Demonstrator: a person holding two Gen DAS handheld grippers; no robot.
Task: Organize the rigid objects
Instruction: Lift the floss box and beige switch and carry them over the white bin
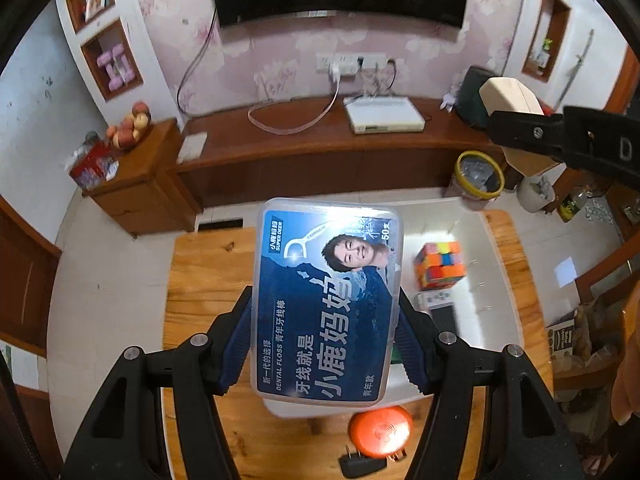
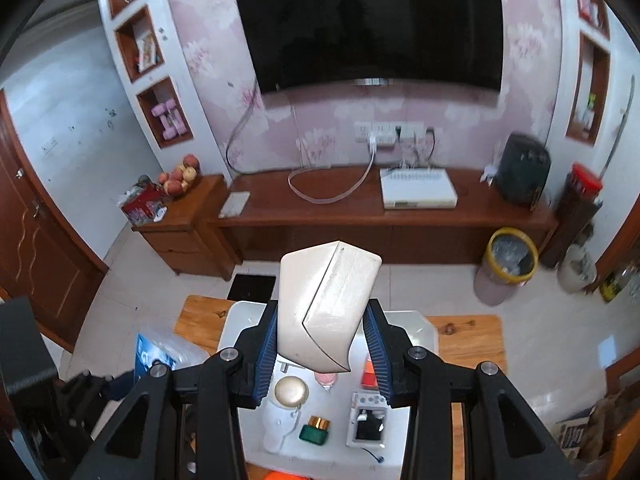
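Wooden table [image 1: 192, 280] fills the lower centre of both views, a white tray [image 2: 420, 332] lying on it. TV wall and low cabinet across the upper frame; not involved.

Left gripper [image 1: 324, 344], bottom centre of the left view: jaws part-way apart, clamped on the long edges of a clear dental floss box [image 1: 326, 300] with a blue label. The box is in the air above the table's near half, tilted up toward the camera.

Right gripper [image 2: 320, 336], bottom centre of the right view: jaws drawn in as far as they go, pads pressed on the sides of a white box [image 2: 324, 304] carried corner-up over the tray.

Smaller items: colour cube [image 1: 440, 266] on the tray, mid-right of the left view; orange disc [image 1: 380, 426] at lower centre; a round cream compact [image 2: 291, 391] and green bottle [image 2: 315, 432] under the right gripper.

Judgement: both are mid-carry. Keep each box level, pick a bare patch of tray, and lower one hand at a time so the boxes do not collide. Set each down flat before releasing; the floss box's smooth plastic may slip.
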